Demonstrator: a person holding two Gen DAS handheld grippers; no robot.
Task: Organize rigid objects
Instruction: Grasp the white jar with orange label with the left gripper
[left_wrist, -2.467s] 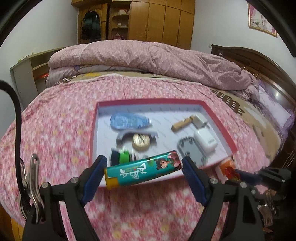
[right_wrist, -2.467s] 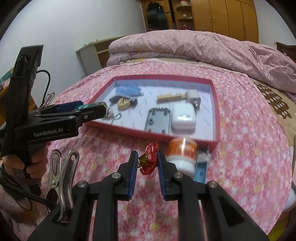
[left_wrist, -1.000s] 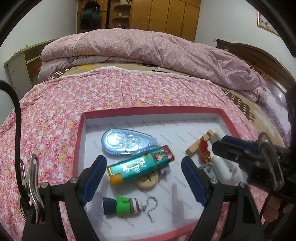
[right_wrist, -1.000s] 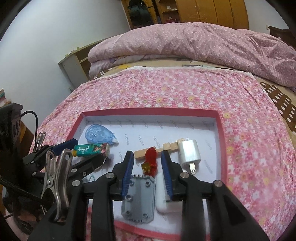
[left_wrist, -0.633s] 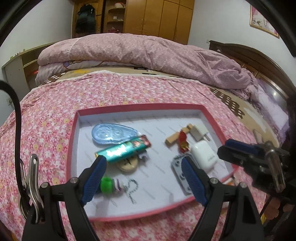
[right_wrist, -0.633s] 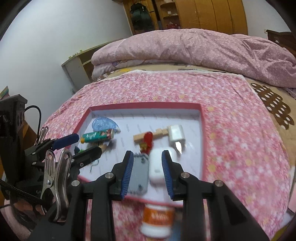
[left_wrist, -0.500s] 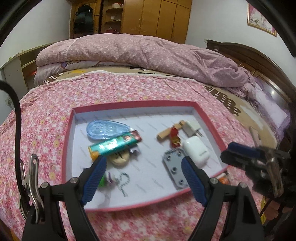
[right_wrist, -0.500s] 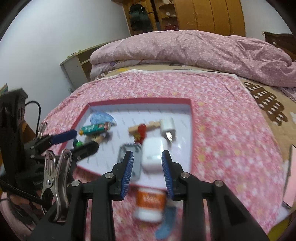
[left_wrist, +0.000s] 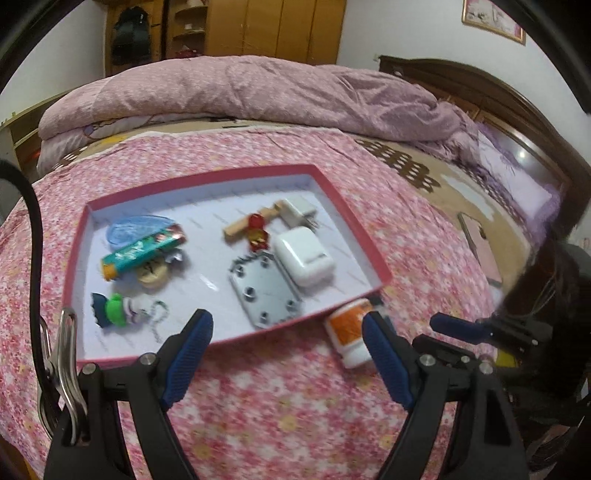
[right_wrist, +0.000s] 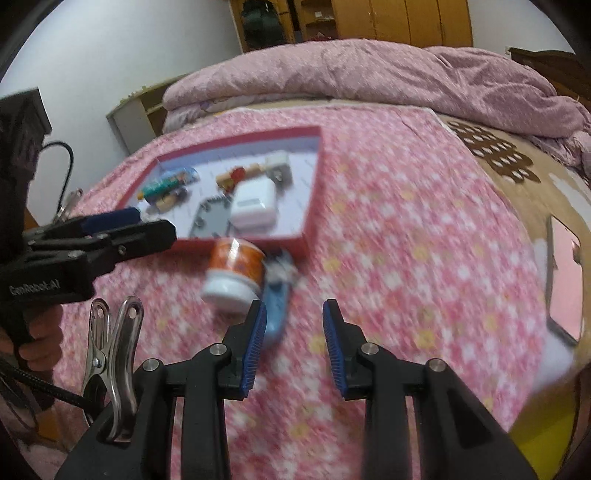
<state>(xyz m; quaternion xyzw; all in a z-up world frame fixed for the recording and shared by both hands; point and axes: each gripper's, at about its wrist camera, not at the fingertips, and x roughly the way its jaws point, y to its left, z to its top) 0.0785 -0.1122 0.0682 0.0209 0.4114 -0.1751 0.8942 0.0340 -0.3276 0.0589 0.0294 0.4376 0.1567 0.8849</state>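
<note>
A red-rimmed tray (left_wrist: 373, 254) lies on the pink floral bedspread; it also shows in the right wrist view (right_wrist: 314, 192). In it lie a teal lighter (left_wrist: 142, 249), a red figure (left_wrist: 257, 232), a white earbud case (left_wrist: 303, 255), a grey plate (left_wrist: 264, 291) and a green keychain toy (left_wrist: 114, 308). An orange-and-white bottle (right_wrist: 234, 273) and a blue object (right_wrist: 277, 299) lie just outside the tray's near edge. My left gripper (left_wrist: 286, 354) is open and empty, before the tray. My right gripper (right_wrist: 293, 339) is open and empty, right of the blue object.
A bunched pink quilt (left_wrist: 258, 92) lies across the far side of the bed. A dark wooden headboard (left_wrist: 480, 96) stands at the right. A pink flat item (right_wrist: 563, 273) lies near the bed's right edge. Wooden wardrobes (left_wrist: 258, 29) line the back wall.
Both grippers let go of their objects in the tray, the lighter and the red figure, and pulled back. The right gripper swung right and opened wider.
</note>
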